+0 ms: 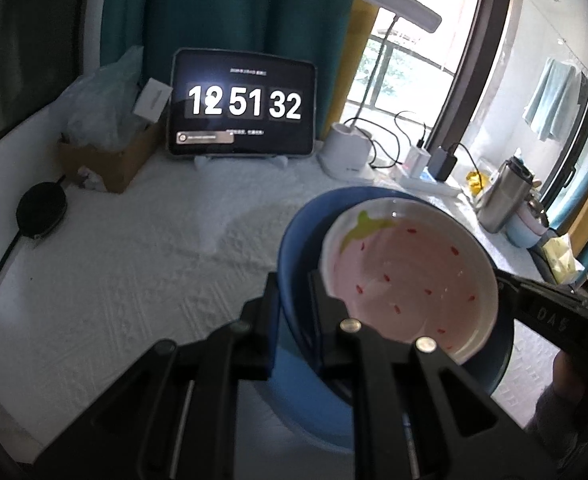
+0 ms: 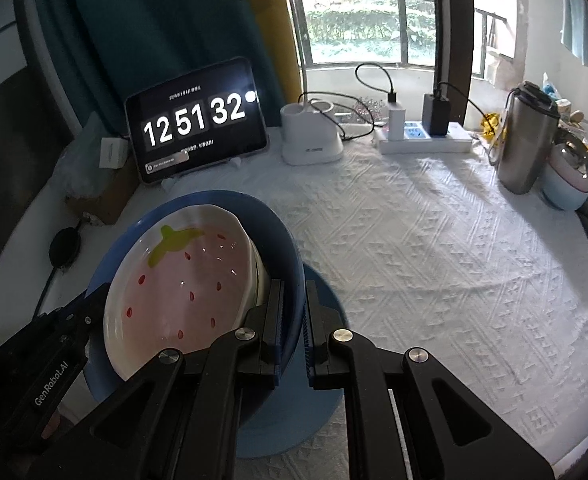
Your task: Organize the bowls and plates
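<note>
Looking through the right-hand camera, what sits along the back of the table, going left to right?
Tablet clock → white lamp base → white charger → black power brick → steel flask → pastel bowls.

Strawberry dish nested in the blue bowl

My blue bowl (image 1: 294, 240) (image 2: 282, 240) carries a white dish (image 1: 409, 276) (image 2: 182, 280) with a pink strawberry print, red seeds and a green leaf; both tilt, and a blue plate (image 2: 325, 400) lies under them on the counter.

The strawberry dish (image 1: 409, 276) hides the inside of the blue bowl (image 1: 294, 248).
</note>
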A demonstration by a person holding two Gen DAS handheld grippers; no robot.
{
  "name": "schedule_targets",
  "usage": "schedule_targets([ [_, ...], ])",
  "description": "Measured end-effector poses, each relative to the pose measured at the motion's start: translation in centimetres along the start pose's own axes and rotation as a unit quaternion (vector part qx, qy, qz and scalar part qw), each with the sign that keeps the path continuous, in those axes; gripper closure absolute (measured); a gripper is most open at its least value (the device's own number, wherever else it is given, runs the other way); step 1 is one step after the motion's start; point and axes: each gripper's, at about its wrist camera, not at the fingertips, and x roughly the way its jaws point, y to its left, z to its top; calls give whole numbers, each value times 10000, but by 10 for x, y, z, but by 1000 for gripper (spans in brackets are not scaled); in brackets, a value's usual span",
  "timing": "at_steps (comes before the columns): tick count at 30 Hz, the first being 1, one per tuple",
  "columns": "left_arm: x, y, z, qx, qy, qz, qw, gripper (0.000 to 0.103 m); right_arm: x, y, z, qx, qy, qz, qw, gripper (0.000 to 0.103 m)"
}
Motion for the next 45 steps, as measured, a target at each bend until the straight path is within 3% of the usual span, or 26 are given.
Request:
schedule_targets([
  [9,7,0,-6,40,96,57,9999,90,17,-2,-7,68,201,12,9998,93],
  [30,10,-3,-12,162,154,125,9997,87,15,-7,-11,146,138,-10,9998,92],
  [45,-2,-7,-20,295,88,237,9992,83,6,-7,-18,-137,123,-124,9998,81],
])
